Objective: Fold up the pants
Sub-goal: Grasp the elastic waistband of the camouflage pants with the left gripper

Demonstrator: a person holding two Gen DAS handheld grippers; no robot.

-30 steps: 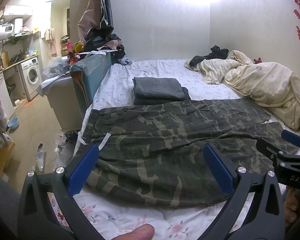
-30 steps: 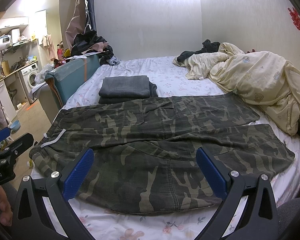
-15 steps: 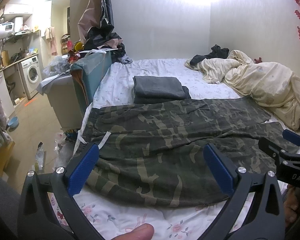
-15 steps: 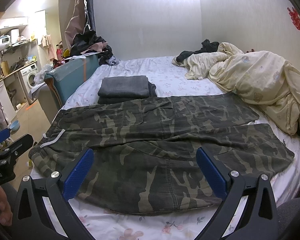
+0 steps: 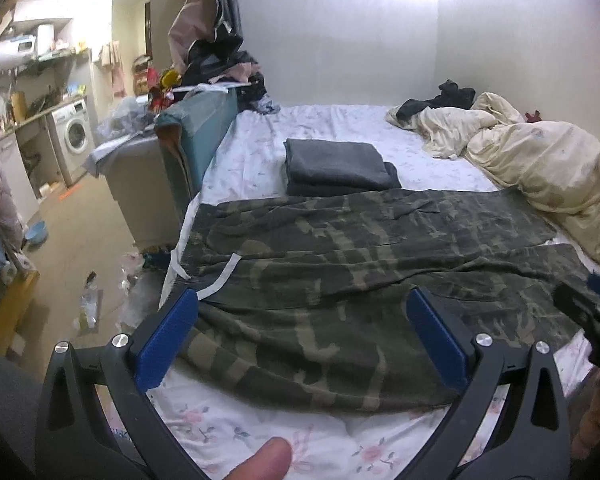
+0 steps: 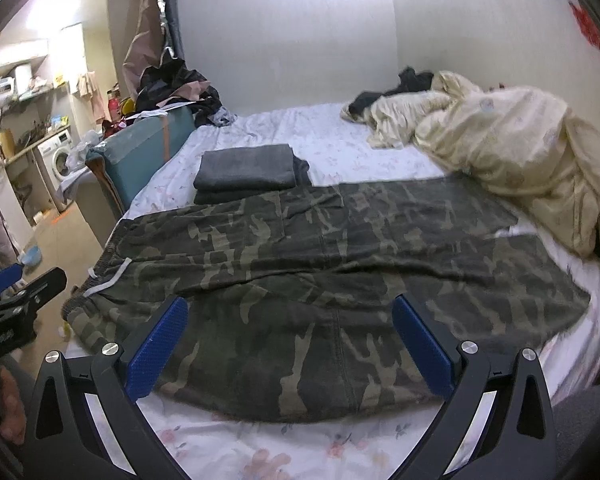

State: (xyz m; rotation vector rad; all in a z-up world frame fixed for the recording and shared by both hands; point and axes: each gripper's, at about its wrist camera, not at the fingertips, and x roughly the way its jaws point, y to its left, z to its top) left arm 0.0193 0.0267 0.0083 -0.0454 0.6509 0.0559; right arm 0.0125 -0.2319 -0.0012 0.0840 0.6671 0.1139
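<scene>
On the bed [image 5: 260,160], folded towels [image 5: 336,166] lie just behind the pants [image 6: 340,264], blanket [image 6: 512,160] beside; my left gripper [image 5: 302,340] and right gripper [image 6: 290,344] hover spread apart, empty.

No readable text, brand, number or label in either view. Left hand-held gripper [image 6: 8,312], at left edge of right wrist view, carries pale lettering on black body, too blurred to read. Red paper decoration [image 6: 586,32] on wall at upper right: shape only, characters not legible. Washing machine [image 5: 74,136] front shows no legible badge. Camouflage pants [image 5: 360,280] on bed [image 5: 340,128]: no visible tag or print wording.
</scene>
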